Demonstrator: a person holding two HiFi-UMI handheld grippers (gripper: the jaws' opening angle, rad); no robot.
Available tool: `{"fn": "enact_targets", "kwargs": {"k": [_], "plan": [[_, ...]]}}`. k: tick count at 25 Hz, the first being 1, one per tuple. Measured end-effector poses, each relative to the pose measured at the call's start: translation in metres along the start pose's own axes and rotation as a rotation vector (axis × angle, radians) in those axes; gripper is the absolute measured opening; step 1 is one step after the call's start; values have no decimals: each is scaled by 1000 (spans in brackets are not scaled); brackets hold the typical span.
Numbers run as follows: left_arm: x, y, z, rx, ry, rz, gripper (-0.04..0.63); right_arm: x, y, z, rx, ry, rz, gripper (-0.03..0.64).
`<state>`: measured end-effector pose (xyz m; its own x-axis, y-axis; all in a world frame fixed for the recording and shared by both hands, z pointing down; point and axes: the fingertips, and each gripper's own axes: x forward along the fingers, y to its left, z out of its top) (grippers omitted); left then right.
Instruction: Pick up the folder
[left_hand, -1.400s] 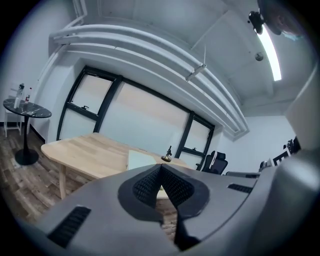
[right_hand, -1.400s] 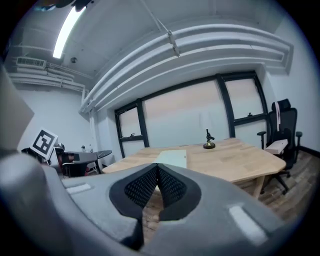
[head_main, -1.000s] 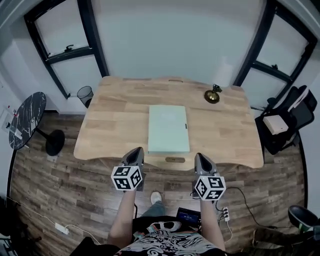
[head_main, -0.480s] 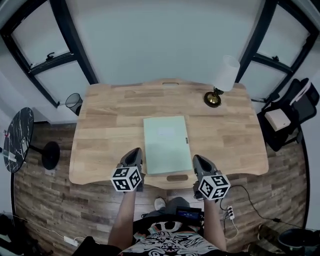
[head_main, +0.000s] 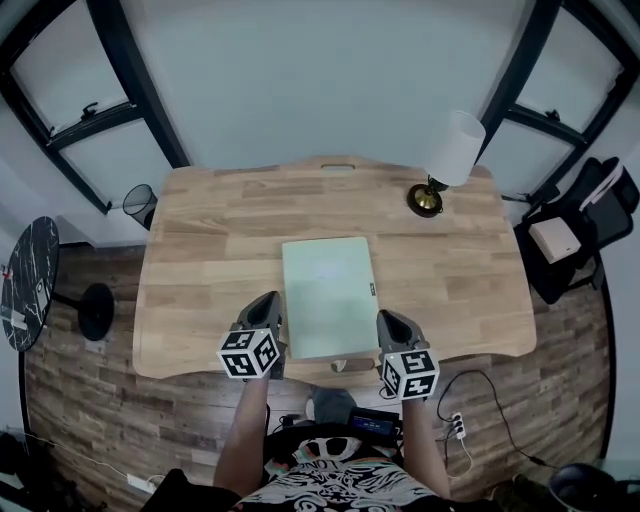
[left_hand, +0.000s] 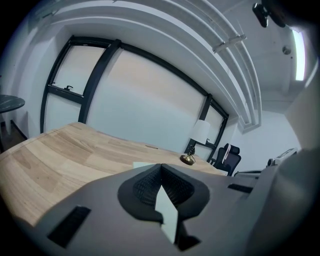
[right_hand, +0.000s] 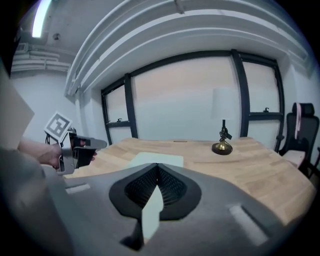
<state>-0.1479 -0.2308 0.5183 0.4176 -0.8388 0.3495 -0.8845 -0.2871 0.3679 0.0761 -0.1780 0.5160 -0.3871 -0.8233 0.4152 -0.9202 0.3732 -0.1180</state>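
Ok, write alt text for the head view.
A pale green folder lies flat on a wooden table, flanked near its front edge by the shut, empty left gripper and right gripper. A brass lamp with a white shade stands at the far right.

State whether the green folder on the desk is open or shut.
Shut: the folder lies flat on the desk as a single rectangle, with no leaf spread beside it.

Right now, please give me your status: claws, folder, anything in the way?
Left claw, right claw: both shut, empty. Folder flat on table, between them, not held. Lamp at far corner, path free.
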Motion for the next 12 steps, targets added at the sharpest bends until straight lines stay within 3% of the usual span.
{"fn": "enact_targets", "kwargs": {"k": [3,9,12], "plan": [[7,3,-2,8,11,13,8,6,-10,2,45,-19,-12,4],[19,19,-12,17,58,55,8,23,-30,-16,182,56,-22,3],[30,23,-16,6,69,45,8,39,-45,-24,176,81,-50,3]]}}
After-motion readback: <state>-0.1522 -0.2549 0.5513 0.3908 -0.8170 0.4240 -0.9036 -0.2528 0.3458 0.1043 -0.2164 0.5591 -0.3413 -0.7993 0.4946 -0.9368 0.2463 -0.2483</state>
